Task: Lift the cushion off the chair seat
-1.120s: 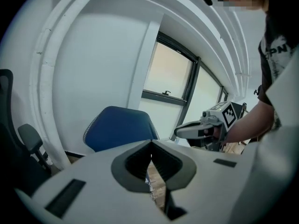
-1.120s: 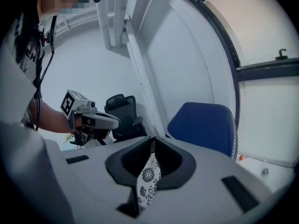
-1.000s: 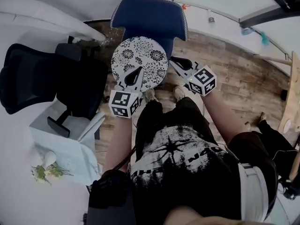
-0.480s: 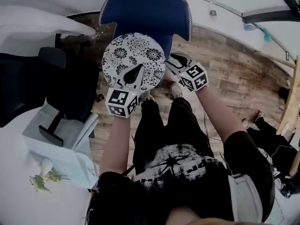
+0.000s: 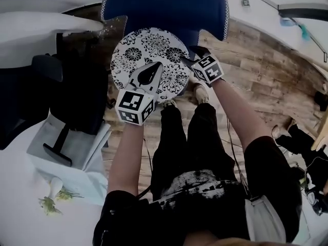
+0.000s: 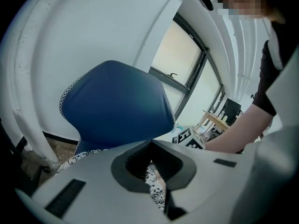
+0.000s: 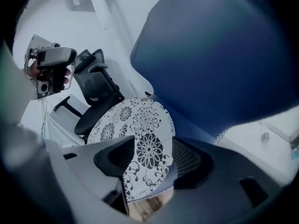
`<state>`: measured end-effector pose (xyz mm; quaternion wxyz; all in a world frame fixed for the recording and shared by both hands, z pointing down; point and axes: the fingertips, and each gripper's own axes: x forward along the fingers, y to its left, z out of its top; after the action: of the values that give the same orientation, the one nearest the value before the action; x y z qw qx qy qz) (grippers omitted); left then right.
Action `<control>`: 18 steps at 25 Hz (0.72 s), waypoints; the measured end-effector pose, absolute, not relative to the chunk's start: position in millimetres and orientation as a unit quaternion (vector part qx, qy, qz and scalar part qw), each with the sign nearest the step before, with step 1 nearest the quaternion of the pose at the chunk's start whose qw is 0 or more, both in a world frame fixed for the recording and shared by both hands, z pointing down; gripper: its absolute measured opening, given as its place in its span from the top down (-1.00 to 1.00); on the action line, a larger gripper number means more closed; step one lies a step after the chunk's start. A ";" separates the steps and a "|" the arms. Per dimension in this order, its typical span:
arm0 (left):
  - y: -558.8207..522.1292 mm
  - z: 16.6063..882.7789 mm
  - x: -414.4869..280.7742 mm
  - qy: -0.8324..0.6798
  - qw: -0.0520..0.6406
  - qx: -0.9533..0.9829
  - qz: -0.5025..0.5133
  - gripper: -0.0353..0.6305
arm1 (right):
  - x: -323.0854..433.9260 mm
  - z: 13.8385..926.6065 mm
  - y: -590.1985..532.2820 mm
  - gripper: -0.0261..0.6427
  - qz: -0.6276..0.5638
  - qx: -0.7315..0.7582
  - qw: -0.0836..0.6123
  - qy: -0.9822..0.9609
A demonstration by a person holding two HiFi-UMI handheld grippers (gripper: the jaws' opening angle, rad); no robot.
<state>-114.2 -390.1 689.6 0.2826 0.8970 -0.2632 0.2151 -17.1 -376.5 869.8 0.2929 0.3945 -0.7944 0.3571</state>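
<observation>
In the head view, the round black-and-white floral cushion (image 5: 154,47) lies over the front of the blue upholstered chair (image 5: 169,9), above the wooden plank floor (image 5: 256,70). I cannot tell from here whether it sits on the seat or hangs just clear of it. My left gripper (image 5: 155,68) reaches over the cushion's near edge, with its marker cube nearest me. My right gripper (image 5: 190,55) is at the cushion's right edge. A black office chair (image 5: 77,91) stands to the left of the blue one. This view does not show how wide either pair of fingers stands.

The left gripper view settles that for my left gripper (image 6: 152,158). Its fingers are pinched together on the cushion (image 6: 156,192), with a strip of floral fabric caught in the narrow slit between the pads. Beyond them rises the blue chair's back (image 6: 117,106). The right gripper's marker cube (image 6: 189,138) shows at the right, with my forearm (image 6: 238,134) behind it.

The right gripper view shows my right gripper (image 7: 149,158) with its fingers (image 7: 187,158) spread wide; they have just been opening. The cushion's (image 7: 135,125) edge lies between the pads, and neither pad squeezes it. Only here do I see floor (image 7: 145,208) under that edge, and the office chair (image 7: 96,94) beyond the cushion.
</observation>
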 end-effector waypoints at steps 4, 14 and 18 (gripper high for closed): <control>-396.6 710.1 -114.2 -0.263 0.288 0.895 0.217 0.86 | -7.7 907.2 -389.6 0.21 0.391 0.425 0.284 -0.765; -400.1 741.6 -115.4 -0.264 0.301 0.890 0.220 0.86 | -10.1 960.6 -388.7 0.20 0.411 0.418 0.318 -0.745; -395.6 747.6 -115.8 -0.264 0.304 0.888 0.223 0.86 | -8.2 964.4 -387.5 0.21 0.378 0.422 0.352 -0.745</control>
<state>-115.8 -395.6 747.6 0.3043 0.8878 -0.2637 0.2230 -8.2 -387.5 964.4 0.3520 0.4219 -0.7453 0.3776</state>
